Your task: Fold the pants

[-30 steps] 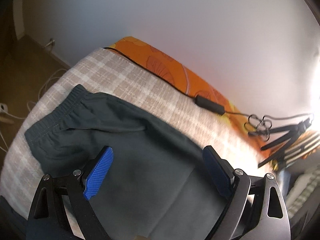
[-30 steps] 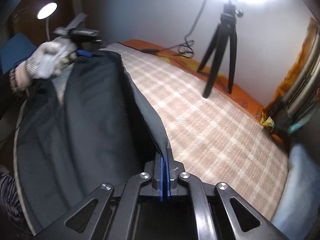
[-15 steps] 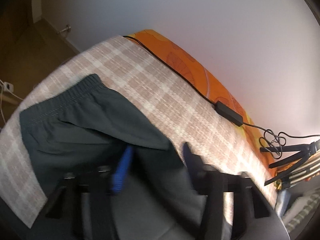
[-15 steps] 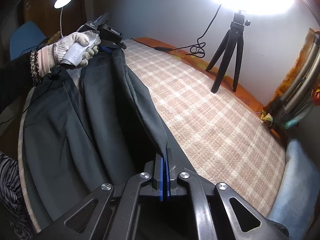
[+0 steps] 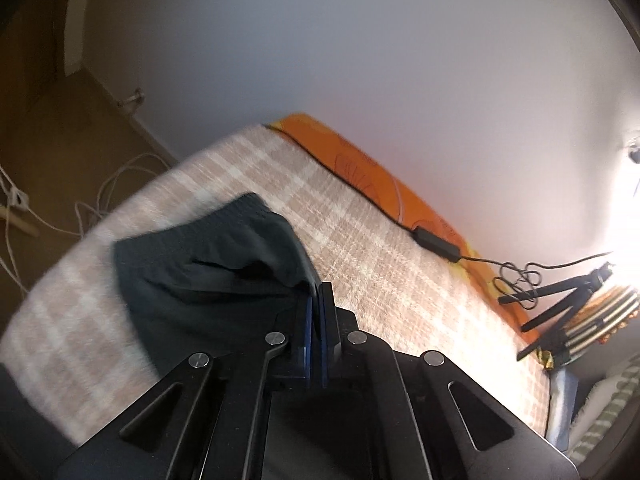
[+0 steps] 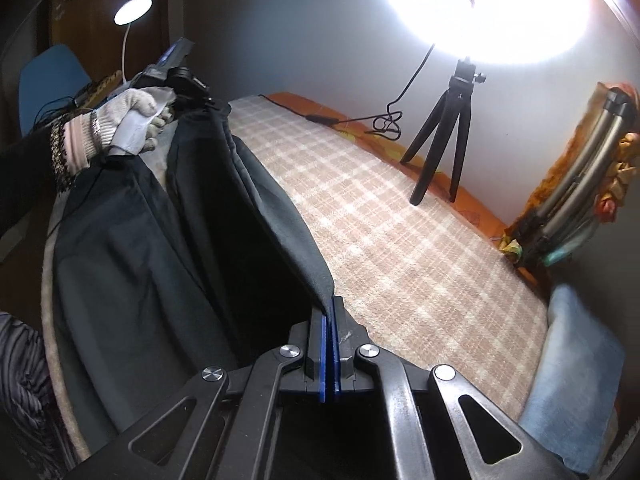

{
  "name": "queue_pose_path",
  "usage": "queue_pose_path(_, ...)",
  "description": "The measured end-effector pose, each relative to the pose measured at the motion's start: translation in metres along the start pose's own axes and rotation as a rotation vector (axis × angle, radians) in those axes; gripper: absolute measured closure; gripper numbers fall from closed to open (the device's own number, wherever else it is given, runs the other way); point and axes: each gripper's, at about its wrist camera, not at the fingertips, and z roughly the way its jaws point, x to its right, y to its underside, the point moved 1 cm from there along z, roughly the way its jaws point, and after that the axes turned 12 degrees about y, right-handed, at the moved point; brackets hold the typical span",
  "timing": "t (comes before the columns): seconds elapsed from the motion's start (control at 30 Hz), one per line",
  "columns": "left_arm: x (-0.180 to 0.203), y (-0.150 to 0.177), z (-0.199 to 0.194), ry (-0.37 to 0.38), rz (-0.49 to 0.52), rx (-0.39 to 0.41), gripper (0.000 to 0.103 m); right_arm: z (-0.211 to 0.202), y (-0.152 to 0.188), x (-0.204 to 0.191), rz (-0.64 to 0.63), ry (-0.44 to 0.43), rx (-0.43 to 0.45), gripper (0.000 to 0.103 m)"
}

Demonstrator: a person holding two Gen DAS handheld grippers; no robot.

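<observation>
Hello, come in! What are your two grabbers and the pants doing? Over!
Left gripper shut on pants at the waistband. Right gripper shut on the other end. Tripod stands apart, nothing in the way.

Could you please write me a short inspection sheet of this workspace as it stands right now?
Surface: bed with a beige checked blanket; an orange sheet shows along the wall side.
Job's things: dark pants, one edge lifted off the blanket, the rest lying on it.
Clutter: black tripod standing on the bed; blue pillow at its end.
Grippers: left hand-held gripper shut on the pants near the waistband; right hand-held gripper shut on the pants' edge.
Cables: black cable with adapter along the wall side; white cords on the floor.
Surroundings: bright lamp, small lamp, blue chair.
</observation>
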Motion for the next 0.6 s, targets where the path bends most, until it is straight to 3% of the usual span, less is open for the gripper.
queue_pose_path(0.33,-0.028,0.021,-0.104,0.039,-0.009,0.102,0.102,-0.059,0.017,-0.033,-0.004,-0.036,0.006,0.103)
queue_pose_path(0.53,-0.034,0.047,-0.117,0.071,0.013,0.014,0.101,-0.068,0.050,-0.074,-0.018,-0.093,-0.054,0.103)
queue_pose_path(0.57,-0.028,0.050,-0.114,0.085,0.015,-0.007,0.096,-0.069,0.055,-0.081,-0.019,-0.107,-0.064,0.103)
queue_pose_path(0.6,-0.021,0.052,-0.110,0.096,0.017,-0.024,0.084,-0.070,0.059,-0.087,-0.025,-0.117,-0.072,0.103)
